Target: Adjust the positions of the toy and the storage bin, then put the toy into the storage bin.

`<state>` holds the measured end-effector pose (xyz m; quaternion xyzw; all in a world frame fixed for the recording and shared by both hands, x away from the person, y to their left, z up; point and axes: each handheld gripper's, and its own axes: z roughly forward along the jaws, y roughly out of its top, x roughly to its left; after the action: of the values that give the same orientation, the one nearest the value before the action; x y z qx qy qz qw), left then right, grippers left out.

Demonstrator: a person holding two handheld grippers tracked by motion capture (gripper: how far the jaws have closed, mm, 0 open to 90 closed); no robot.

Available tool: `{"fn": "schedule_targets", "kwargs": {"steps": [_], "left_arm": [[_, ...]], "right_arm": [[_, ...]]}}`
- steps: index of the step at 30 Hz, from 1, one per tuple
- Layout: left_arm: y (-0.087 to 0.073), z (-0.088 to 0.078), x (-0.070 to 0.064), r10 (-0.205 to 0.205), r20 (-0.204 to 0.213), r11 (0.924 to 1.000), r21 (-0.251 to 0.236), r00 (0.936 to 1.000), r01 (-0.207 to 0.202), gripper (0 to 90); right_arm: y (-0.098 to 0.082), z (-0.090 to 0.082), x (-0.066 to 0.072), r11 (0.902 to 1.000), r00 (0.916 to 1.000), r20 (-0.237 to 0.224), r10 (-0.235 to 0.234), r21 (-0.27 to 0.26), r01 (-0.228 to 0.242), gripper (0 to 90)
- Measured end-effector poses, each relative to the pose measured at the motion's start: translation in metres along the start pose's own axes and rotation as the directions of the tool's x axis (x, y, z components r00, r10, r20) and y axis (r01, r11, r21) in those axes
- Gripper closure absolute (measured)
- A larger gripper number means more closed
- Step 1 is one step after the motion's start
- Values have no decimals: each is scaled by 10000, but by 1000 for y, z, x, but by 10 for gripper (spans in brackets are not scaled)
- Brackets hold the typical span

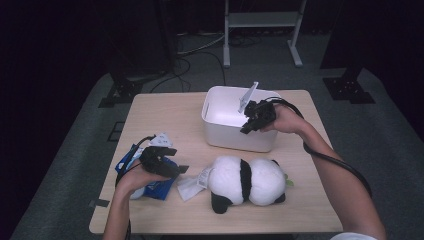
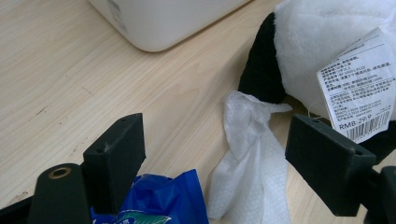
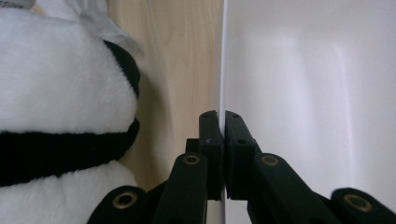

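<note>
Two grippers are working at the table (image 1: 150,107): the right gripper (image 1: 245,129) is pinching shut on the near rim of the white bin (image 1: 220,132). The left gripper (image 2: 215,154) is hovering wide open, gripping nothing, above the white wipe (image 2: 247,163) lying just beside the blue packet (image 2: 159,200) and touching the panda plush (image 1: 247,180).

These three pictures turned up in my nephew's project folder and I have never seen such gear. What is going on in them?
A person at a wooden table holds hand-operated tongs in each hand. One picture looks down from above; the other two come from small cameras riding on the tongs, looking along their black jaws. The right tongs are shut on the thin front rim of a white bin, as the right gripper view shows. The left tongs stand open above a crumpled white tissue and a blue packet. A plush panda with a paper tag lies in front of the bin.
</note>
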<state>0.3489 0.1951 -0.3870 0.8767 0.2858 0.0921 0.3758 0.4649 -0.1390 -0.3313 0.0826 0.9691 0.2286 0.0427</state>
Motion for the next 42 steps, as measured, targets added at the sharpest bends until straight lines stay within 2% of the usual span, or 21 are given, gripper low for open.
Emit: {"fn": "schedule_targets", "kwargs": {"steps": [6, 12, 13, 14, 15, 18, 20, 21, 22, 24, 25, 26, 29, 34, 36, 39, 40, 42], "left_arm": [[1, 0, -1, 48, 41, 10000, -29, 10000, -48, 186], [1, 1, 0, -19, 177, 10000, -70, 9998, 20, 186], [1, 1, 1, -102, 368, 9997, -206, 9993, 110, 185], [1, 0, 1, 12, 419, 9997, -231, 9991, -2, 185], [1, 0, 0, 30, 347, 9997, -264, 9994, -21, 183], [1, -1, 1, -9, 361, 9996, -284, 9993, 19, 174], [0, -1, 2, -47, 306, 9998, -206, 9995, 54, 174], [-1, -1, 1, -84, 287, 9998, -195, 9996, 89, 173], [-1, -1, 1, -66, 273, 9998, -191, 9996, 71, 173], [1, -2, 0, -45, 290, 9997, -256, 9996, 53, 173], [2, -3, -1, 75, 341, 9997, -242, 9994, -67, 173], [2, -2, -2, 32, 344, 9996, -290, 9994, -22, 173], [3, -1, -4, 50, 323, 9996, -284, 9995, -41, 173], [2, -1, -2, 67, 288, 9999, -150, 9996, -63, 173], [1, 1, -2, -45, 289, 9998, -182, 9996, 51, 173], [1, 1, -2, 30, 247, 9999, -102, 9997, -28, 173], [1, 0, -2, 32, 255, 9999, -114, 9997, -29, 173], [2, 0, -3, 30, 252, 9999, -127, 9997, -27, 173]], "right_arm": [[-4, -3, 11, 9998, 9997, -189, -173, 109, 175, 866], [-6, -3, 15, 9998, 9994, -259, -213, -42, 212, 866], [-7, -4, 15, 9997, 9990, -389, -215, -94, 212, 865], [-8, -5, 15, 9999, 9982, -574, -167, -11, 167, 861], [-9, -6, 16, 9998, 9969, -764, -187, 90, 194, 858], [-16, -8, 17, 9994, 9923, -1189, -336, -30, 335, 852], [-18, -9, 18, 9995, 9913, -1275, -314, -18, 314, 845], [-18, -10, 19, 9997, 9915, -1280, -236, 1, 238, 830], [-17, -10, 19, 10000, 9903, -1386, -32, -78, 21, 744], [-14, -12, 22, 9993, 9929, -1186, 15, -367, -59, 748], [-13, -12, 23, 9989, 9934, -1141, -115, -475, 61, 731], [-12, -13, 23, 9982, 9940, -1097, -8, -591, -57, 711], [-11, -14, 25, 9986, 9953, -972, 29, -520, -80, 685], [-14, -20, 25, 9956, 9949, -972, 268, -866, -353, 643], [-13, -21, 27, 9948, 9945, -1009, 267, -947, -363, 627], [-13, -23, 31, 9926, 9945, -1016, 273, -1153, -390, 613], [-13, -25, 33, 9919, 9956, -894, 282, -1208, -390, 601], [-13, -27, 36, 9899, 9947, -993, 248, -1362, -383, 589]]}}
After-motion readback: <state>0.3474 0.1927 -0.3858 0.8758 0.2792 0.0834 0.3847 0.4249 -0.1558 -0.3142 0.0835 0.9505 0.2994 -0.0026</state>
